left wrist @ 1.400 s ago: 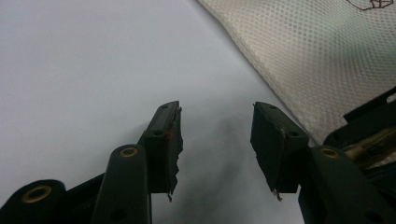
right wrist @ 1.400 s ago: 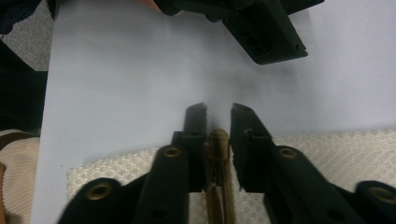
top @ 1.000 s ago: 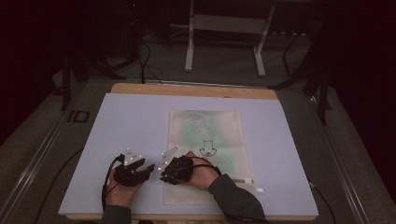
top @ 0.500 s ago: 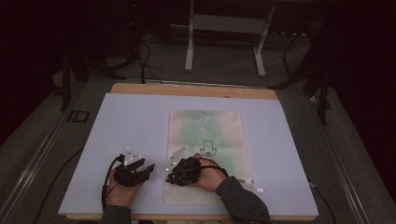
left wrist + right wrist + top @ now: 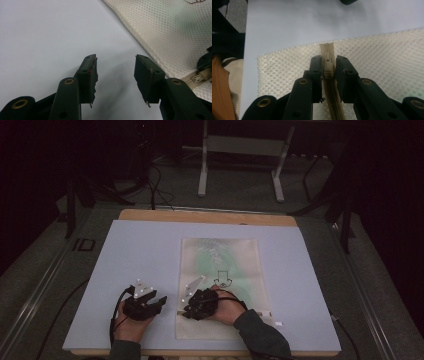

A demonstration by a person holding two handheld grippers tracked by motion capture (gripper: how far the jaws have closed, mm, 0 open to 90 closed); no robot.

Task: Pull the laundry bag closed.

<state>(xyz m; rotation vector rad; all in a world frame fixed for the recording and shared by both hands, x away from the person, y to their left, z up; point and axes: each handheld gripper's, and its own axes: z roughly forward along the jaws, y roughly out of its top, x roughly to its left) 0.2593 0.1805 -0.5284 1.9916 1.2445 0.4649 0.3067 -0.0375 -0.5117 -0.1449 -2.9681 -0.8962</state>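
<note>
From the high view I can't see my right tool's [image 5: 186,311] jaws; the tool body and my hand cover them and the zipper [image 5: 260,314] beneath. In the right gripper view the zipper's slider [image 5: 327,65] sits between the jaws, but whether the pads press on it I cannot tell. The mesh bag [image 5: 175,32] runs off the top and right edges of the left gripper view. Its printed mark [image 5: 222,280] is too small to read.
</note>
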